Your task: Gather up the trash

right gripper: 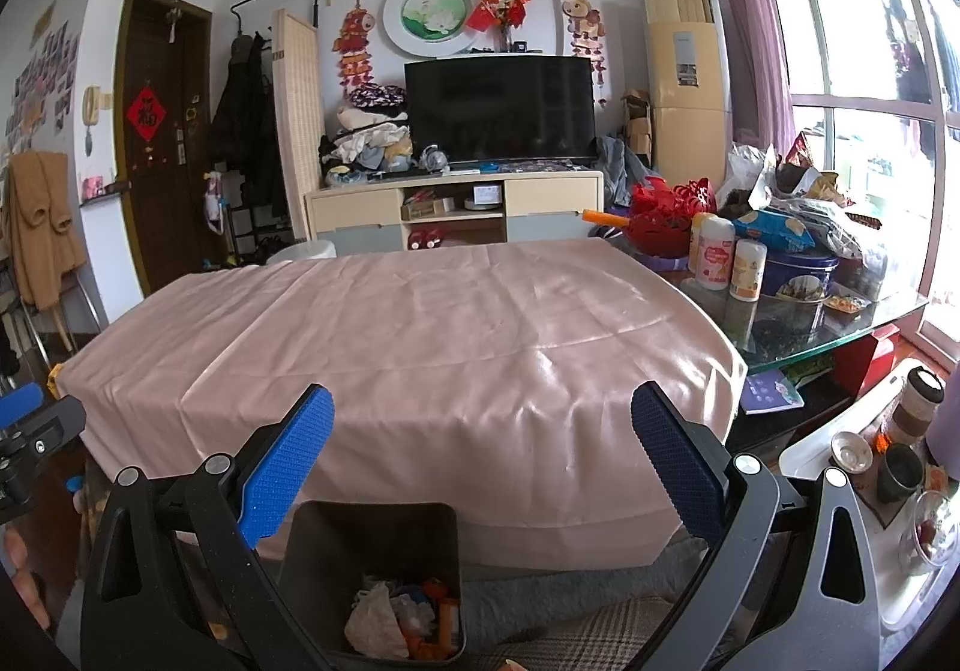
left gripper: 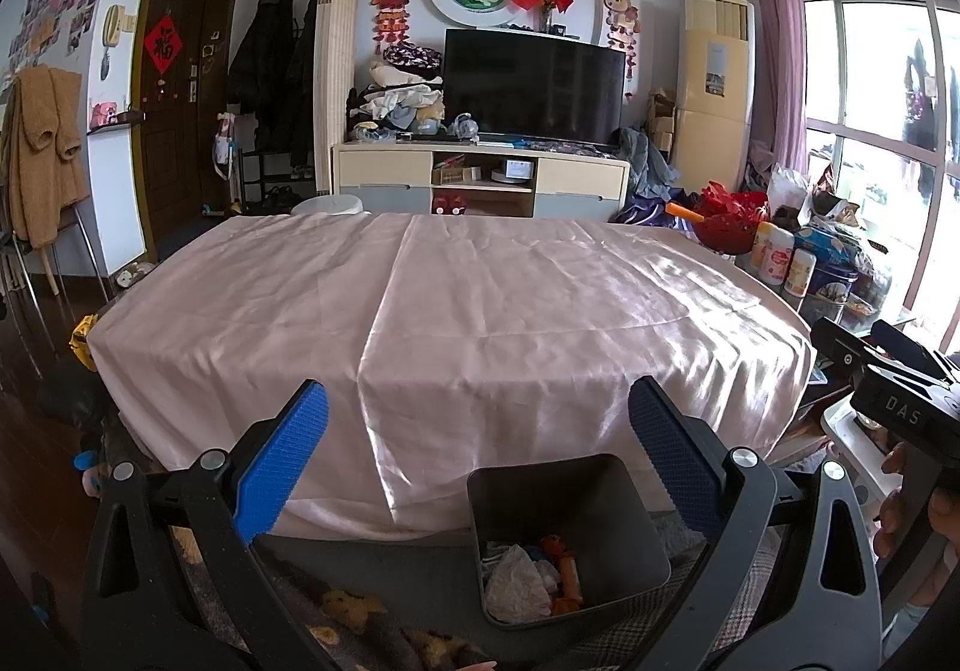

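Observation:
A dark grey bin [left gripper: 570, 497] stands on the floor in front of the table and holds crumpled white paper [left gripper: 519, 581] and orange scraps [left gripper: 567, 569]. It also shows in the right wrist view [right gripper: 372, 539], with the same white paper [right gripper: 375, 620] inside. My left gripper [left gripper: 480, 461] is open and empty, held above the bin and the table's front edge. My right gripper [right gripper: 483, 461] is open and empty, just right of the bin. The table's pink cloth [left gripper: 450, 305] is bare in both views.
A glass side table [right gripper: 840, 323] at the right carries bottles, tins and snack bags. A white tray [right gripper: 870, 449] with cups sits at the near right. A TV cabinet [left gripper: 480, 173] stands behind the table. My right gripper's body [left gripper: 894, 389] shows at the left view's right edge.

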A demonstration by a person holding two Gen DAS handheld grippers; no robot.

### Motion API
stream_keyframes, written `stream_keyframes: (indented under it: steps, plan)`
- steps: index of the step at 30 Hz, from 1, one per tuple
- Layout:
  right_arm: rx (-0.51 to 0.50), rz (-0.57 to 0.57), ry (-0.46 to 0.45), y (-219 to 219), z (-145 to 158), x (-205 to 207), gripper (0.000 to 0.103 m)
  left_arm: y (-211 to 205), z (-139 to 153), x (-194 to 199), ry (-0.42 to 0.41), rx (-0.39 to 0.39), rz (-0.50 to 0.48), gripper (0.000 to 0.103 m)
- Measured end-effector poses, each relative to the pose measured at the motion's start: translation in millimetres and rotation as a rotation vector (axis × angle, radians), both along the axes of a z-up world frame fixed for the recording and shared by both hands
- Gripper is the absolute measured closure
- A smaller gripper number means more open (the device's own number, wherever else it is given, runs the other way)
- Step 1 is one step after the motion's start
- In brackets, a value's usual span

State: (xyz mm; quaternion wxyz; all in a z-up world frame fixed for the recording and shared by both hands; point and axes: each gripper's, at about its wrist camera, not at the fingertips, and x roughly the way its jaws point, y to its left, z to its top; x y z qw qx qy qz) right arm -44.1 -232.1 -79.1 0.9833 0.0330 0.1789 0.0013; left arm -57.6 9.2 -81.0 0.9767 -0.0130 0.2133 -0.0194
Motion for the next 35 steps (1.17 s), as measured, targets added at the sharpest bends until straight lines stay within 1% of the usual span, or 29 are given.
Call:
stream_keyframes:
  steps: [9,13,16,19,23,28,32,35]
  plan:
    - [-0.001,0.001,0.002,-1,0,0,0.003,-1,0,1,0.013,-0.011,0.01,0.008]
    - [-0.002,0.001,0.005,-1,-1,-1,0.003,-6,5,1,-0.009,0.021,0.052,0.008]
    - [0.0,0.0,0.005,-1,-1,-1,0.003,-6,6,1,-0.016,0.009,0.043,0.008]
    - [-0.002,0.0,0.005,-2,-1,-1,0.003,-11,6,0,-0.032,0.018,0.045,0.008]
    - [-0.002,0.001,0.004,-2,0,-1,0.003,-12,6,0,-0.039,0.01,0.04,0.008]
    - [-0.002,0.001,0.005,-1,0,-1,0.003,-12,3,2,-0.022,0.006,0.038,0.008]
    - [-0.002,-0.001,0.005,-1,-1,-1,0.003,-14,2,5,-0.015,0.031,0.055,0.008]
    - [-0.005,-0.006,0.004,-2,-1,-1,0.003,-12,0,7,-0.01,0.024,0.057,0.008]
